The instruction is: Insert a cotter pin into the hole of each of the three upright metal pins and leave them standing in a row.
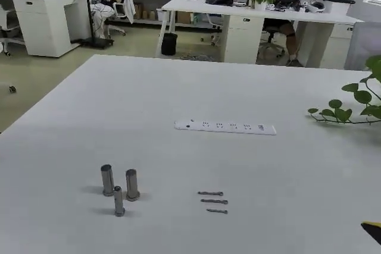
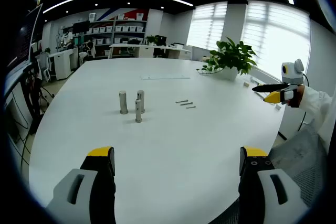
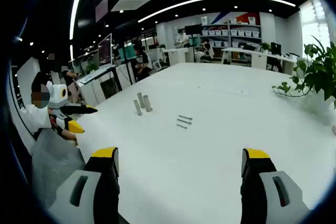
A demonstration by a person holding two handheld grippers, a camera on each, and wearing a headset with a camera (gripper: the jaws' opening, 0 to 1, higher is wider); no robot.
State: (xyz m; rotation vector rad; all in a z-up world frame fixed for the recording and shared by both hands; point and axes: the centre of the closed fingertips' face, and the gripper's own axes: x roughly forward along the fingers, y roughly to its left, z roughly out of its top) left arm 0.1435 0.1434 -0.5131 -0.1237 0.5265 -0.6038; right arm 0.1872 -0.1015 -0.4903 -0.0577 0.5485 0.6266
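The left gripper [image 2: 177, 153] and right gripper [image 3: 180, 153] are both hanging with jaws spread wide, gripping nothing, by a white desk [image 1: 250, 87] in an open office. Three metal pins [image 1: 131, 184] are standing clustered well ahead of them, with three cotter pins [image 1: 214, 201] lying nearby, apart.
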